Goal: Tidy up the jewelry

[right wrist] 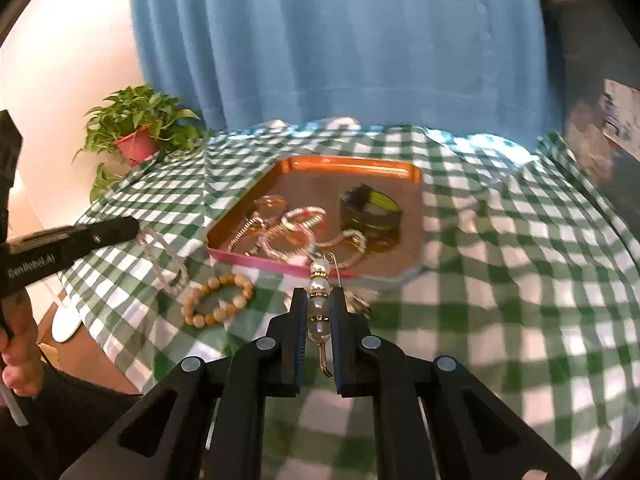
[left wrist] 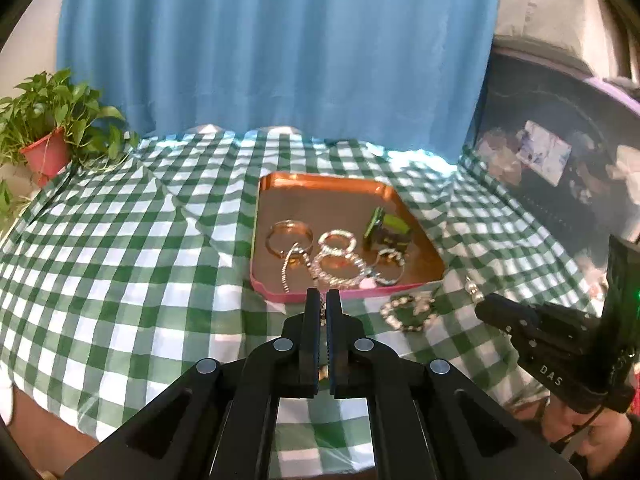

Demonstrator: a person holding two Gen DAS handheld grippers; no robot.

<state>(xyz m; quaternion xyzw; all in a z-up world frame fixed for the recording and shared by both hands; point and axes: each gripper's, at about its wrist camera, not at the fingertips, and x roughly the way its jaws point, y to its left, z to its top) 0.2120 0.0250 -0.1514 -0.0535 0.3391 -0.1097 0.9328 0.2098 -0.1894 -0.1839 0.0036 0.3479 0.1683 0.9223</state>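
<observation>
The right gripper point(right wrist: 318, 300) clamps a pearl earring point(right wrist: 319, 300) lengthwise, tray point(right wrist: 280, 261) near edge just ahead (left gripper point(left wrist: 323, 300) seemingly pinches a chain).

one tray point(left wrist: 416, 224), one potted plant point(left wrist: 48, 136), two grippers point(left wrist: 323, 300) point(right wrist: 318, 300)

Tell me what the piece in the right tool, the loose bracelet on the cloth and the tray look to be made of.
Pearl pin: glossy white beads, probably faux pearl, on gold-toned wire.
Beaded bracelet: matte tan round beads, likely wood.
Tray: shiny copper-orange inside, pink outer rim; probably painted metal, possibly plastic.
</observation>
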